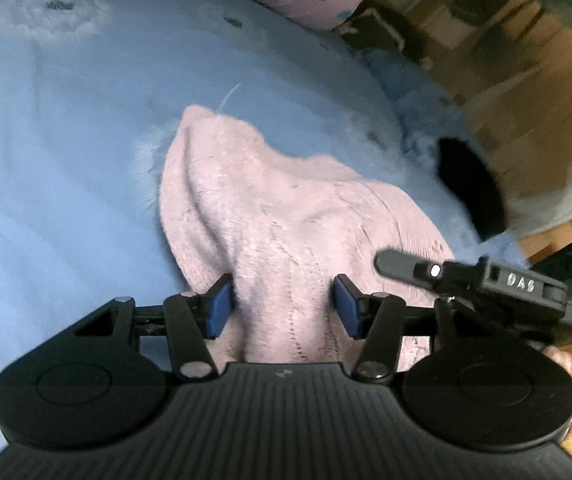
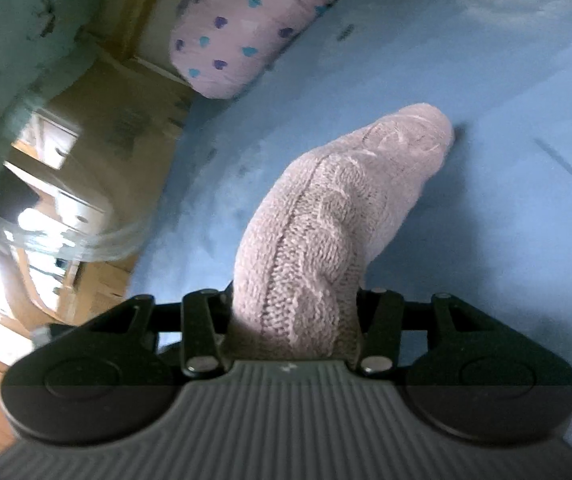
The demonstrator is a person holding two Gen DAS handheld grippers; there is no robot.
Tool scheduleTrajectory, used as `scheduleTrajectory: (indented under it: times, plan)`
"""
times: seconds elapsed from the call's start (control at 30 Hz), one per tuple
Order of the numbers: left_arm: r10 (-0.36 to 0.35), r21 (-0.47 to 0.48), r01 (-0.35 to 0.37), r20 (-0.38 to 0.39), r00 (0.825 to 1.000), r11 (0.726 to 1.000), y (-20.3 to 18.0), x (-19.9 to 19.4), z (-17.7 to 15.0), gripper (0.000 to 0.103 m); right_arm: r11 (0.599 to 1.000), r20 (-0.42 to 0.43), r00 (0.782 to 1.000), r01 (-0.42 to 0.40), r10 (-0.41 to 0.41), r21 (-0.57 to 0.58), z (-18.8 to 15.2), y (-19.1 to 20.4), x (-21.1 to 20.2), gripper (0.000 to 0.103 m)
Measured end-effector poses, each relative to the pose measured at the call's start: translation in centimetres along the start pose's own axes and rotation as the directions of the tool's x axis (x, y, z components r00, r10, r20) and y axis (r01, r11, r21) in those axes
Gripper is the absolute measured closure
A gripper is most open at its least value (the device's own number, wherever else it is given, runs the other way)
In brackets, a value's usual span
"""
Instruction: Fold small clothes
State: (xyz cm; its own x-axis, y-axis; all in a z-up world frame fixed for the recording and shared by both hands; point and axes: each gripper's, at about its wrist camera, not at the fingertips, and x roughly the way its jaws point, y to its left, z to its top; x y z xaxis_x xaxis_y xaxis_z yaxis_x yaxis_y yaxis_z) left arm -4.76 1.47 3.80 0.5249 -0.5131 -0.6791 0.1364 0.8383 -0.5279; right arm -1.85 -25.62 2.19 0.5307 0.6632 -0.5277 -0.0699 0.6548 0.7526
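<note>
Closest to the lens on the left wrist view is the left gripper [image 1: 283, 306], about half open, with a bunch of the pink knit garment [image 1: 269, 216] squeezed between its blue pads [image 1: 218, 307]. The fabric fills the gap and both pads press on it, so it's got a solid hold. The gripper tilts down toward the bed. Just off to the side of it you can see the right gripper [image 1: 396, 264] poking in from the edge, black, close by over the same garment.

From the right wrist view, the right gripper [image 2: 294, 320] is also roughly half open and clamped on a thick cable-knit roll of the pink knit garment [image 2: 326, 216], which sticks up and away from the jaws, lifted and drooping at its far end. It points down at a shallower angle.

The rest of the garment spreads over the blue blanket [image 1: 65, 140] covering the bed. There's a pink pillow with hearts [image 2: 253, 28] at the far edge of the bed, and a dark object [image 1: 470, 188] near the bed's side; too blurred to tell what. Past that it's wooden floor [image 1: 526, 92] and some blurry furniture.
</note>
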Motion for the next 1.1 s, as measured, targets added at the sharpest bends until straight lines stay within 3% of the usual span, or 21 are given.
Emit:
scheduleTrajectory:
  times: [0.1, 0.17, 0.57, 0.73, 0.8, 0.83, 0.87, 0.93, 1.03, 1.1]
  plan:
    - [0.040, 0.037, -0.040, -0.004, 0.999, 0.999, -0.3, 0.7, -0.8, 0.043, 0.983, 0.006, 0.987, 0.159, -0.160, -0.093, -1.6, -1.0, 1.0, 0.050]
    - [0.068, 0.064, -0.068, 0.005, 0.998, 0.996, -0.6, 0.8, -1.2, 0.043, 0.969, 0.037, 0.980, 0.199, -0.196, -0.149, -2.5, -1.2, 1.7, 0.043]
    - [0.163, 0.154, -0.170, 0.056, 0.985, 0.973, -1.6, -1.2, -1.6, 0.044, 0.950, 0.207, 0.957, 0.243, -0.202, -0.197, -3.5, 0.0, -2.6, 0.040]
    - [0.225, 0.144, -0.233, 0.067, 0.972, 0.962, -0.3, -1.3, -1.7, 0.044, 0.936, 0.346, 0.918, 0.279, -0.194, -0.215, -2.4, 0.8, -4.2, 0.041]
    - [0.231, 0.116, -0.236, 0.056, 0.971, 0.965, 0.7, -1.2, -1.4, 0.044, 0.923, 0.362, 0.913, 0.290, -0.187, -0.254, -2.3, 1.3, -3.8, 0.054]
    - [0.221, 0.097, -0.225, 0.049, 0.974, 0.969, 1.1, -1.2, -1.3, 0.044, 0.912, 0.350, 0.918, 0.296, -0.189, -0.284, -2.3, 1.5, -3.1, 0.074]
    - [0.211, 0.085, -0.214, 0.045, 0.976, 0.973, 1.5, -1.2, -1.2, 0.044, 0.901, 0.327, 0.924, 0.303, -0.197, -0.311, -2.5, 1.7, -2.1, 0.084]
    - [0.210, 0.092, -0.213, 0.046, 0.977, 0.973, 1.5, -1.0, -1.2, 0.044, 0.868, 0.298, 0.922, 0.349, -0.249, -0.354, -2.9, 1.9, 0.2, 0.086]
    - [0.226, 0.112, -0.230, 0.051, 0.973, 0.967, 1.1, -0.7, -1.1, 0.043, 0.771, 0.333, 0.884, 0.454, -0.328, -0.446, -4.5, 2.0, 2.7, 0.089]
    - [0.224, 0.107, -0.229, 0.052, 0.973, 0.968, 1.2, -0.7, -1.1, 0.043, 0.774, 0.329, 0.877, 0.469, -0.351, -0.425, -4.3, 2.5, 2.4, 0.089]
